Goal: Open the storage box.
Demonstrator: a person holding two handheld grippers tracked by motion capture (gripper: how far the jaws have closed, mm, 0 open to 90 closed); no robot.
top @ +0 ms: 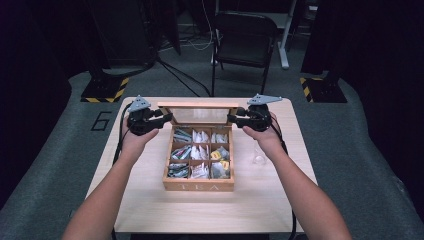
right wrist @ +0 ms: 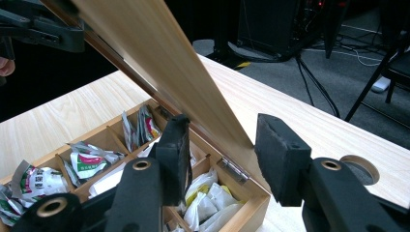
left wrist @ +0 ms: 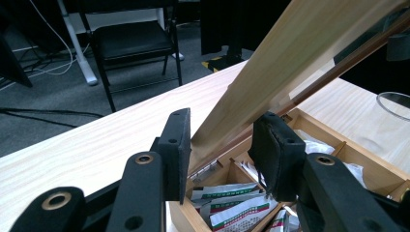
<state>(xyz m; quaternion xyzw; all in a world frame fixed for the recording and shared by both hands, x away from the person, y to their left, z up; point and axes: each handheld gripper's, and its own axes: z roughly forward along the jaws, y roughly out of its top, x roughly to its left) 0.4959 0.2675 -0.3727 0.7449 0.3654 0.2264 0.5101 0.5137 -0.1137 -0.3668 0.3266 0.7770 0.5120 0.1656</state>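
Centre of the high view, a wooden tea box sits on the table, its lid raised at the far edge and its nine compartments packed with tea bags.

Left tongs are at the lid's left end, right tongs at its right end. In the left gripper view, the left tongs stand apart with the lid's edge between the pads, a gap showing on each side. Same story in the right gripper view: right tongs apart, straddling the lid's sloping panel, not pinching it.

By my read, this lid is stiff, light wood with a glass pane, swinging on small hinges. Grip the frame's side rails, never the pane. Smooth wood could slip, so squeeze both ends evenly and steadily.
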